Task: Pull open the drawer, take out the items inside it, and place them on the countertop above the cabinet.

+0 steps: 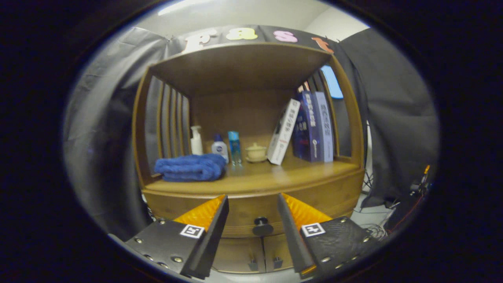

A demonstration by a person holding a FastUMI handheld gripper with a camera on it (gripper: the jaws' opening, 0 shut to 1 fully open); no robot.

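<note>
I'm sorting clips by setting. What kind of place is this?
Likely a staged home corner in a booth: a wooden cabinet with books, toiletry bottles and a blue towel, black cloth behind. The open tongs face its drawer knob.

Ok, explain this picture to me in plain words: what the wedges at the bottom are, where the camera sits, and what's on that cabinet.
The camera rides on a hand-held tool and looks forward along its two fingers, the wedges you see. They stand apart, holding nothing, with the closed drawer's round knob in the gap just beyond them. Above the drawer is the countertop of a wooden cabinet. On it lie a folded blue towel, three small bottles, a lidded cup and several books, one leaning.
</note>
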